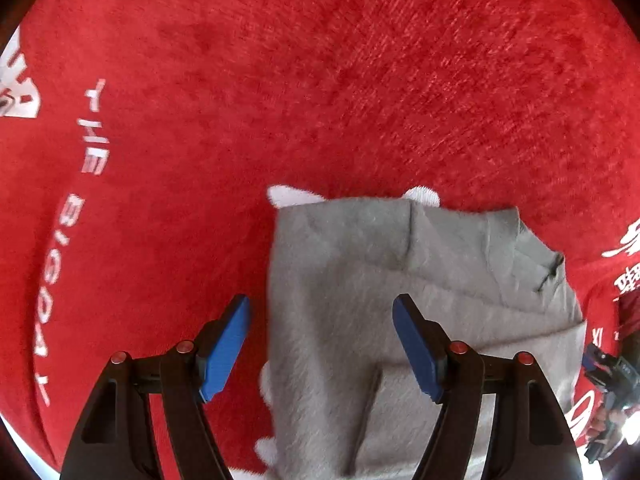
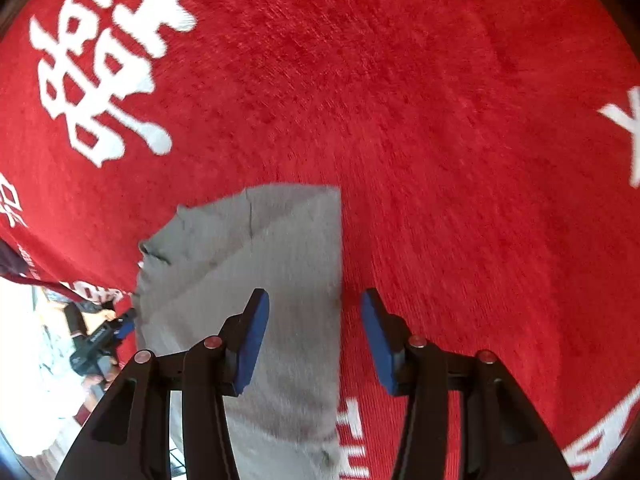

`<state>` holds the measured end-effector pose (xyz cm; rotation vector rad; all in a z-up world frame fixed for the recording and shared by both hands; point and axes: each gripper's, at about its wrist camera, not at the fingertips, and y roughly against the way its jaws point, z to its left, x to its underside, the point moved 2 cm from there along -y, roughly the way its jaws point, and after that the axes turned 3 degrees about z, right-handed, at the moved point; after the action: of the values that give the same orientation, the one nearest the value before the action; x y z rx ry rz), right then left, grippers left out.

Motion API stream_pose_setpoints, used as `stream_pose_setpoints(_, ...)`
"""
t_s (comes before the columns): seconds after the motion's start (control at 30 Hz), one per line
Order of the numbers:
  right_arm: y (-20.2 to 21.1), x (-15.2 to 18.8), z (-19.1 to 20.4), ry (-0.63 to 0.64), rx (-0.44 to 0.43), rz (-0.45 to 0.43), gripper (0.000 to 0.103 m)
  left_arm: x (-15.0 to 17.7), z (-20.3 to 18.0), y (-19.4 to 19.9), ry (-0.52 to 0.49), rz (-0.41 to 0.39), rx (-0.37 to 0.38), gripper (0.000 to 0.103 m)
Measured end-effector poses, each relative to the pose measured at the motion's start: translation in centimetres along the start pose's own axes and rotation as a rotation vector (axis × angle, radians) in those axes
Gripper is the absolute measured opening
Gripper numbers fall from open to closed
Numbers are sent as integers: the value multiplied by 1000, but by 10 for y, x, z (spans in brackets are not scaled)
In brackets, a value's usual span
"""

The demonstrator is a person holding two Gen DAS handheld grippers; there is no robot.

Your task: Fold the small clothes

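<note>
A grey garment [image 1: 380, 280] lies folded on a red cloth, with small white bits [image 1: 288, 196] showing from under its far edge. My left gripper [image 1: 322, 308] hovers open over the garment's left edge, one blue pad [image 1: 226, 348] above the red cloth and the other above grey fabric. In the right wrist view the grey garment [image 2: 260, 248] has a straight right edge. My right gripper [image 2: 316, 300] stands open astride that edge, its left pad [image 2: 252, 340] over grey fabric. Nothing is pinched in either gripper.
The red cloth [image 1: 320, 80] with white lettering [image 2: 100, 80] covers the whole surface around the garment. At the near side, past the cloth's edge, a person's hand on the other tool [image 2: 100, 340] shows against a bright floor.
</note>
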<state>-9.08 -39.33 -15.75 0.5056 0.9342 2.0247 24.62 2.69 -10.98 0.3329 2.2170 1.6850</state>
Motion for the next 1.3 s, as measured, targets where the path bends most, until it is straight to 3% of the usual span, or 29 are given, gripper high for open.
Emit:
stream_pose_setpoints(0.13,-11,-14,3,-14,-18,17,52,-4,-9,-9,-38,14,-7,72)
stream_pose_setpoints(0.2,-13,-19,3,-42,18,20,36,-5,-11,-11,-57,9,-41,35)
stream_pose_setpoints(0.23,-15,-21,2,-57,28,33,13,-6,-11,-10,-54,8,-54,31)
stream_pose_setpoints(0.3,-11,-22,11,-34,24,22,12,-8,-8,-4,-37,-4,-50,11)
stream_pose_setpoints(0.4,1,-22,32,45,-16,-16,11,-11,0,6,-59,-36,-66,11)
stream_pose_setpoints(0.6,-21,-23,8,20,86,6,12,-12,14,-2,-14,-38,-63,15)
stream_pose_setpoints(0.63,-21,-22,11,30,99,-11,12,-11,14,-2,-16,-41,-81,19)
stream_pose_setpoints(0.7,-19,-19,14,25,115,-23,17,-4,13,2,-15,-46,-149,60)
stream_pose_setpoints(0.73,-19,-18,18,27,133,-22,18,2,9,3,-12,-50,-181,65)
stream_pose_setpoints(0.83,-14,-15,28,57,215,-16,31,12,15,19,3,-61,-185,65)
stream_pose_setpoints(1.03,6,13,48,105,305,-42,37,36,15,41,7,-63,-203,65)
stream_pose_setpoints(1.13,15,31,63,141,297,-64,37,54,2,55,-21,-116,-185,65)
stream_pose_setpoints(1.2,15,42,74,177,270,-65,37,53,-6,54,-46,-157,-223,65)
stream_pose_setpoints(1.23,11,46,79,192,262,-57,37,51,-4,47,-52,-156,-283,65)
stream_pose_setpoints(1.3,-3,52,83,212,263,-29,37,32,0,34,-30,-121,-331,65)
